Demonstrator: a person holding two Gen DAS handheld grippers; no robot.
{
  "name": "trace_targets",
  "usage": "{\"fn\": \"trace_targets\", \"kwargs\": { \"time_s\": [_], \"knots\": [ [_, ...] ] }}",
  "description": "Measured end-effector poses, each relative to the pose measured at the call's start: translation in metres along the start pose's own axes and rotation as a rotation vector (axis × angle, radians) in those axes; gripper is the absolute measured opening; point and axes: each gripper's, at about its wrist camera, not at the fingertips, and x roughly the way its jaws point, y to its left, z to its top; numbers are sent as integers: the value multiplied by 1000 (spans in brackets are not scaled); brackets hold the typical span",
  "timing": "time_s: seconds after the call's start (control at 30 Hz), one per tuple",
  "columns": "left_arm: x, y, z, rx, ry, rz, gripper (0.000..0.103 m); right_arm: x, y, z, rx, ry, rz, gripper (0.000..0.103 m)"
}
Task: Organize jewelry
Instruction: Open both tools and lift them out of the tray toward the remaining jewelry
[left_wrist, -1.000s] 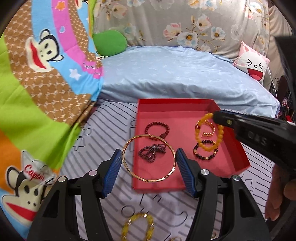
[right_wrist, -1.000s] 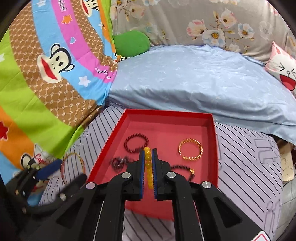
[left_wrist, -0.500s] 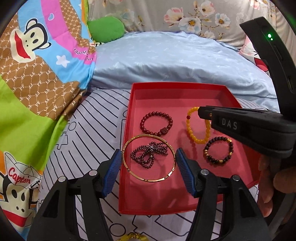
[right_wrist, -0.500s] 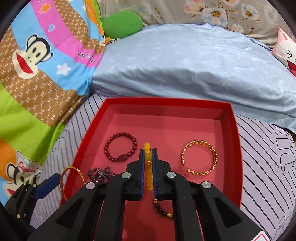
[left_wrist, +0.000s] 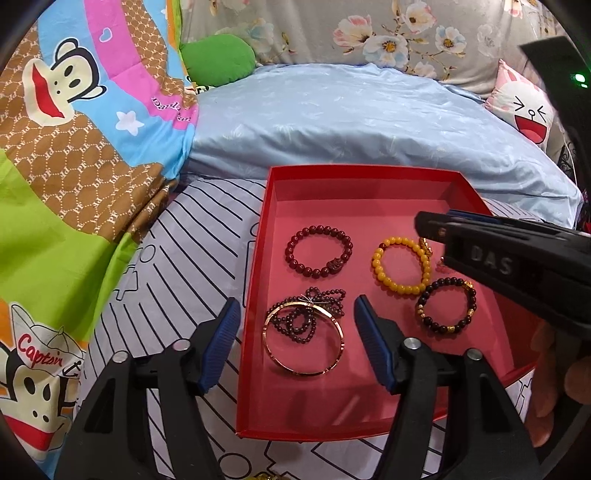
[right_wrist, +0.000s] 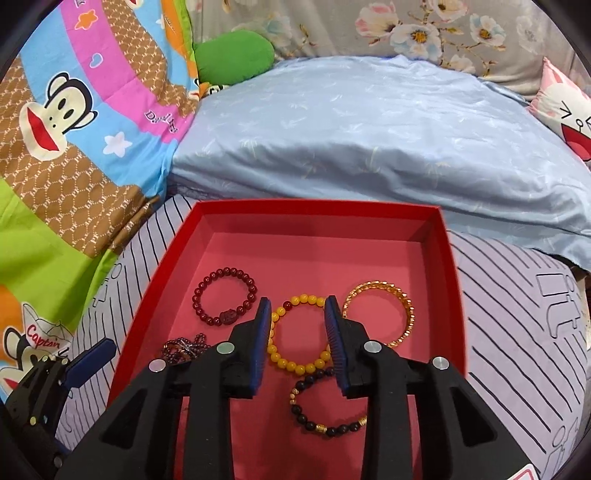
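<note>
Left tongs (left_wrist: 297, 334): angled downward, jaws parted, just widened, gripping nothing.
Right tongs (right_wrist: 298, 341): angled downward, jaws parted, just opened, pads clear.
Hand (left_wrist: 554, 384): fingers wrapped on right handle.

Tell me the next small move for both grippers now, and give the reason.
Probably lift both grippers up and back out of the red tray. The gold bangle lies flat in it between the open left gripper, touching neither pad. The right gripper has just been opening, and the yellow bead bracelet rests on the tray floor, apparently released. Nothing looks left to hold.
</note>
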Motion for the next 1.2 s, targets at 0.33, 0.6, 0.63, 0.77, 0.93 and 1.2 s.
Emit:
{"fn": "trace_targets", "kwargs": {
  "time_s": [0.33, 0.6, 0.63, 0.77, 0.93, 1.2],
  "knots": [
    [-31, 2, -2, -13, -41, -10, 69, -61, -10, -19, 37, -82, -2, 37],
    [-64, 19, -28, -35, -54, -3, 69, -104, -2, -63, 9, -98, -12, 38],
    [-68, 21, -34, -36, -53, -1, 69, -107, -1, -67, 7, -98, -12, 38],
    [-83, 30, -59, -40, -44, 7, 69, -118, 11, -101, -16, -76, -15, 38],
    [-97, 42, -89, -70, -24, 6, 69, -124, 25, -140, -49, -35, -19, 38],
    [-113, 57, -125, -87, 0, 20, 69, -126, 33, -191, -59, 24, -33, 38]
  ]
}}
